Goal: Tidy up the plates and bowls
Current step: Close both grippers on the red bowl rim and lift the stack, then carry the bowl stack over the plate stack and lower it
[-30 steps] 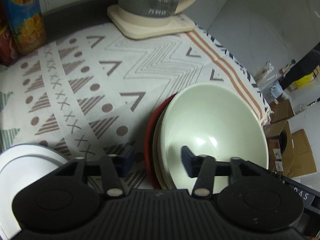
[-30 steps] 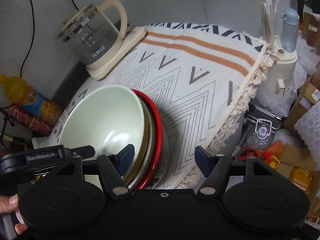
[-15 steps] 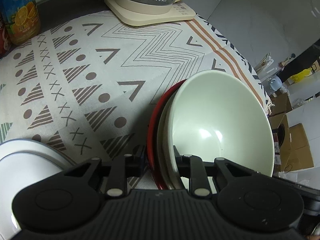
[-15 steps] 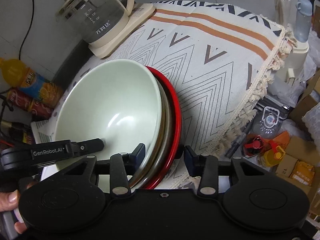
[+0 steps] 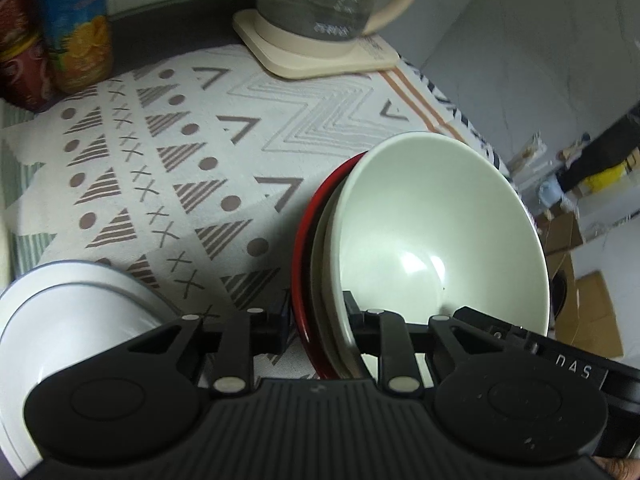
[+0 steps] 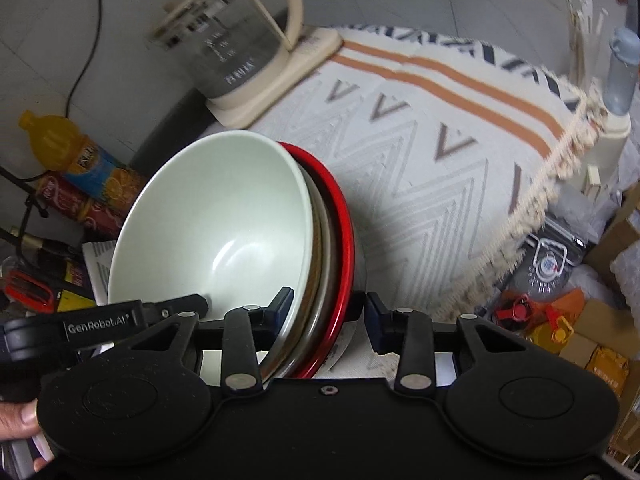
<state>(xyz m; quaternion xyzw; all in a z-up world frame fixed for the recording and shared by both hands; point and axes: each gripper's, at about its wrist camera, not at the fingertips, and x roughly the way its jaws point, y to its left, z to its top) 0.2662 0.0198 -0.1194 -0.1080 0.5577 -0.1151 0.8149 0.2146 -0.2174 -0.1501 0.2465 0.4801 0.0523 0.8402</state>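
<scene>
A pale green bowl (image 5: 432, 232) nests in a beige plate (image 5: 322, 240) and a red plate (image 5: 306, 232), and the stack stands tilted on its edge over the patterned cloth (image 5: 160, 160). My left gripper (image 5: 318, 312) is shut on the stack's lower rim, one finger behind the red plate and one inside the bowl. From the other side, my right gripper (image 6: 328, 306) is closed across the same rim, with the bowl (image 6: 224, 216) and red plate (image 6: 344, 220) between its fingers. The left gripper's body (image 6: 104, 324) shows beside it.
A glass kettle (image 5: 332, 4) on its cream base stands at the back of the cloth. Drink bottles (image 5: 76, 32) stand at the back left. A white plate (image 5: 68, 320) lies near the left gripper. Boxes and clutter (image 6: 560, 320) fill the floor past the fringed edge (image 6: 552, 184).
Both grippers have narrowed from wide open onto the rim of the tilted stack. The stack now stands a little more upright.
</scene>
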